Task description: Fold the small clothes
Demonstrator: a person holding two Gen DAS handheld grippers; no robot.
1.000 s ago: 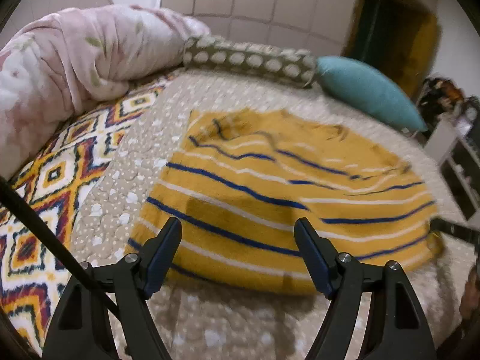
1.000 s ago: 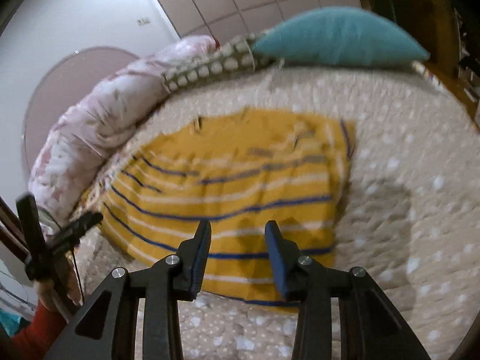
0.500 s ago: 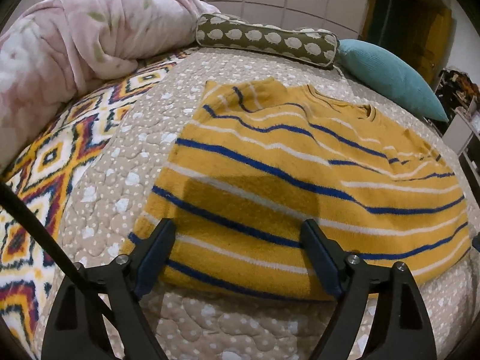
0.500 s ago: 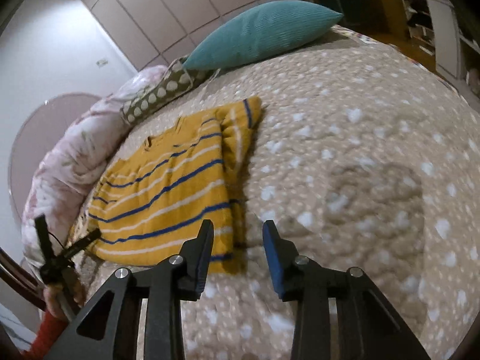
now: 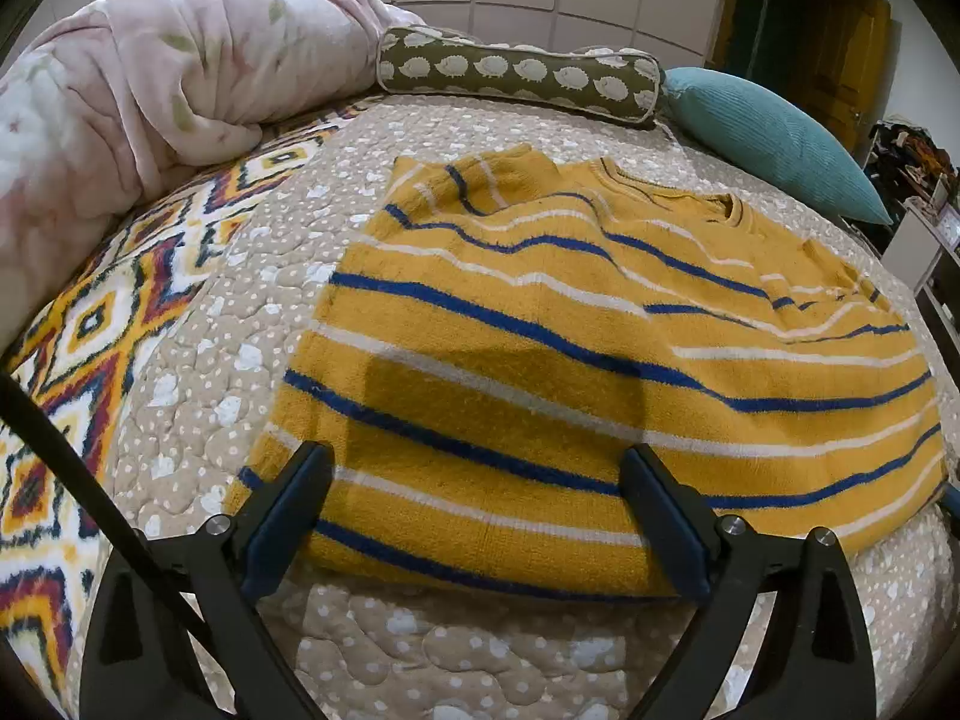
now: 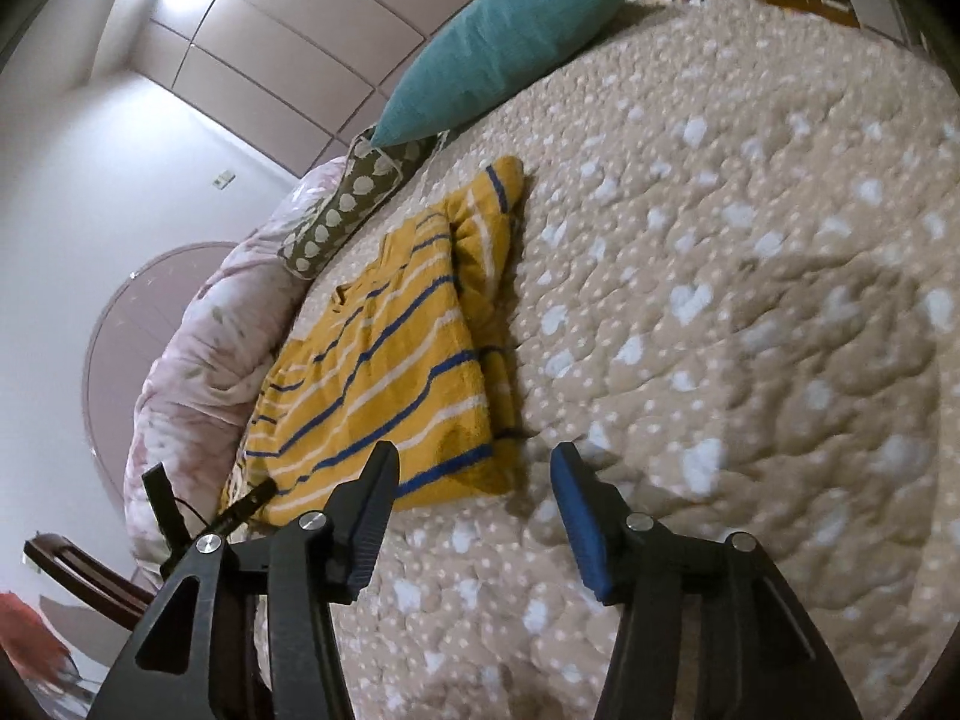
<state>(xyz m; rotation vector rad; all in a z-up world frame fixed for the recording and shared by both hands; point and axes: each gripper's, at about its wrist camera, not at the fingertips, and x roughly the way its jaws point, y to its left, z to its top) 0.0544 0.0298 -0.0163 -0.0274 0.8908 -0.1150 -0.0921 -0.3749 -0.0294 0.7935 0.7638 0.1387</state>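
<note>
A yellow knit sweater with blue and white stripes lies flat on the beige dotted quilt, its sleeves folded in. My left gripper is open and empty, just above the sweater's near hem. In the right wrist view the sweater lies to the left. My right gripper is open and empty, over the quilt beside the sweater's near right corner. The left gripper shows small at the far left.
A pink floral duvet is heaped at the back left. A sheep-print bolster and a teal pillow lie along the back. A patterned blanket covers the left side. Shelves stand beyond the bed's right edge.
My right gripper swung right, off the sweater to its right edge, and opened wider. My left gripper moved lower and closer to the near hem, staying open.
</note>
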